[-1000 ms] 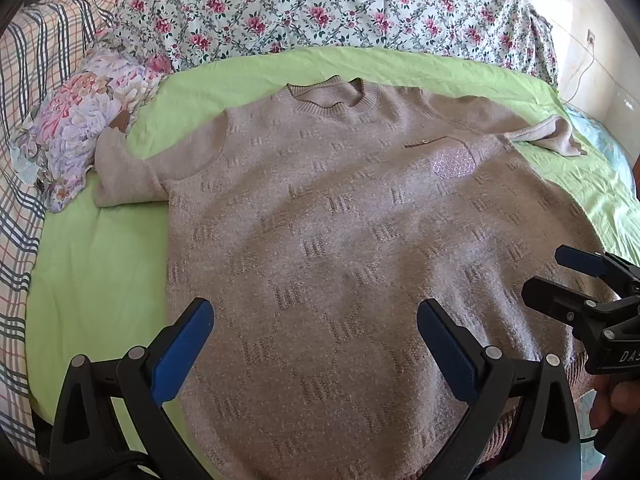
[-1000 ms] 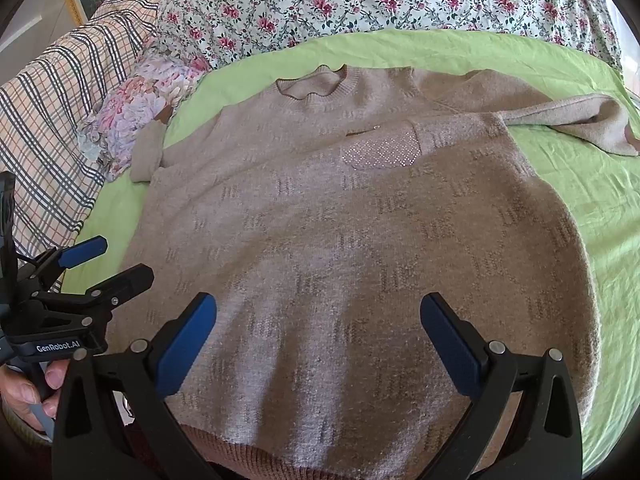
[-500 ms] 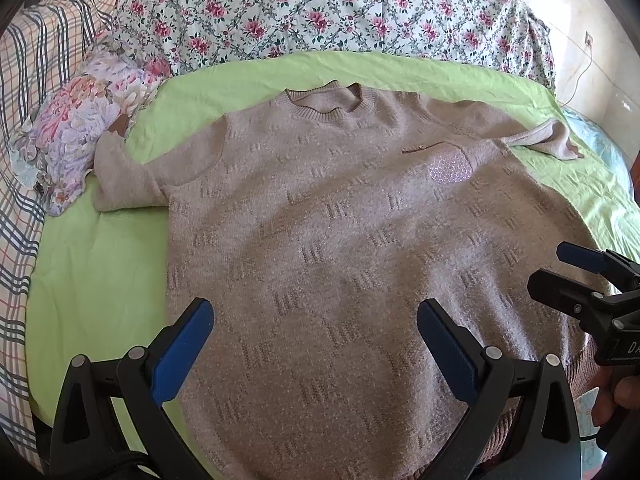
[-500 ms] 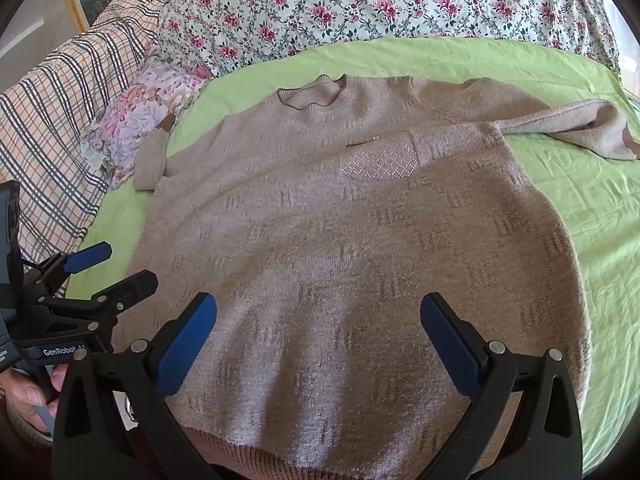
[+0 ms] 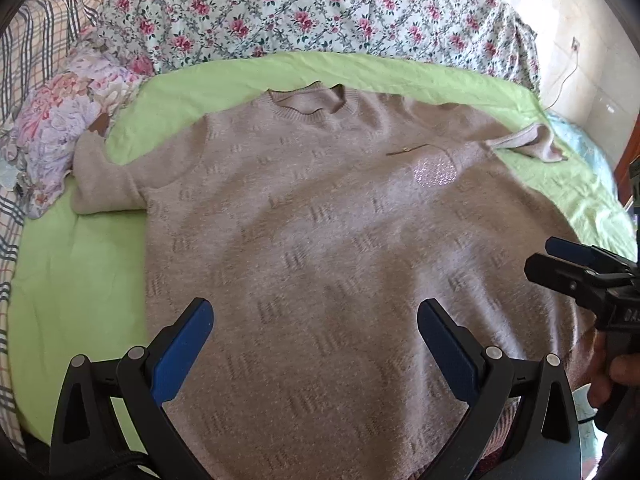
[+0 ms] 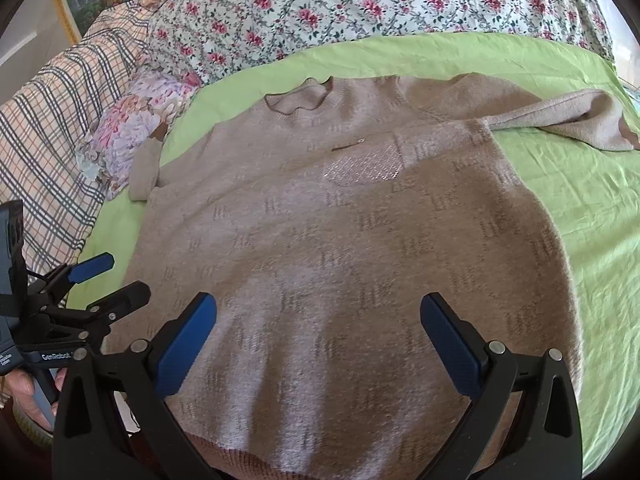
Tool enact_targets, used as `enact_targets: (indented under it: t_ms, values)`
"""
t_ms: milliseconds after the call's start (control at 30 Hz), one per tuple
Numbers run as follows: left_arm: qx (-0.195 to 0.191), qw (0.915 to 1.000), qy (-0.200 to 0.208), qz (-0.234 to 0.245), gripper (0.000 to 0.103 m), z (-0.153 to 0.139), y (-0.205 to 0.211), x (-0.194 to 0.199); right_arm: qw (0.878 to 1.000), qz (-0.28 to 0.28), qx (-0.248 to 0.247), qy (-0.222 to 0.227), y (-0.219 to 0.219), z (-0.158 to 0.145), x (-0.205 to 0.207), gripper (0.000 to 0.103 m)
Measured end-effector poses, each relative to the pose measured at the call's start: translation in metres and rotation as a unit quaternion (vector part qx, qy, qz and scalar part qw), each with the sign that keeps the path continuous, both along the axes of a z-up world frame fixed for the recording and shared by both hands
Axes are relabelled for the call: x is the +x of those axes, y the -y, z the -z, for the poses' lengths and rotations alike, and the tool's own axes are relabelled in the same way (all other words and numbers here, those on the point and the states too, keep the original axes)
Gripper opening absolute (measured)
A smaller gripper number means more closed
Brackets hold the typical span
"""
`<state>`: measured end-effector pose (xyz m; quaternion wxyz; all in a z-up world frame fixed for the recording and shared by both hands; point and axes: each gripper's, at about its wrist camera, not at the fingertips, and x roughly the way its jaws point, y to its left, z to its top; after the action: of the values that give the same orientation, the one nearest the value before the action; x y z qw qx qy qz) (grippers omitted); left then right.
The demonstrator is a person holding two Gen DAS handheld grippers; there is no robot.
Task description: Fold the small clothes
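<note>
Green bedsheet (image 5: 80,280) bears sweater (image 5: 340,260); both tongs (spread, seemingly untouching) hover above.

A beige knitted sweater (image 5: 340,248) lies spread front-up on a green sheet (image 5: 80,280), neckline toward a floral quilt (image 5: 300,8). The left gripper (image 5: 314,344) hovers above the lower body of the garment, blue-padded fingers (image 5: 182,350) set wide apart with nothing between them. The right gripper (image 5: 560,258) enters from the right edge over the sweater's side, fingers parted, held by a hand (image 5: 608,372). A flower-print pillow (image 5: 60,120) touches one sleeve.
</note>
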<state>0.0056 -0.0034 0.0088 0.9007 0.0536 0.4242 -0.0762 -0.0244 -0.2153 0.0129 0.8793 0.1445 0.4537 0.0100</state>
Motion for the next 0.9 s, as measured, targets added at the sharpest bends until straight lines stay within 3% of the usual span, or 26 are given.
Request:
enact_targets:
  t_ms: [267, 433, 600, 900]
  values:
    - [-0.039, 0.9991, -0.015, 0.006, 0.102, -0.001, 0.0, 0.023, 0.999, 0.044, 0.025, 0.004, 0.05, -0.01, 0.004, 0.101]
    - [-0.05, 0.9984, -0.023, 0.009, 0.102, -0.003, 0.002, 0.038, 0.992, 0.118, 0.047, 0.019, 0.124, -0.024, 0.008, 0.101]
    - [-0.052, 0.9976, -0.043, 0.012, 0.102, 0.003, 0.006, 0.056, 0.976, 0.204, 0.066, 0.031, 0.218, -0.035, 0.014, 0.101]
    - [-0.05, 0.9964, -0.067, 0.016, 0.102, 0.015, 0.018, 0.086, 0.938, 0.343, 0.048, 0.007, 0.384, -0.054, 0.083, 0.095]
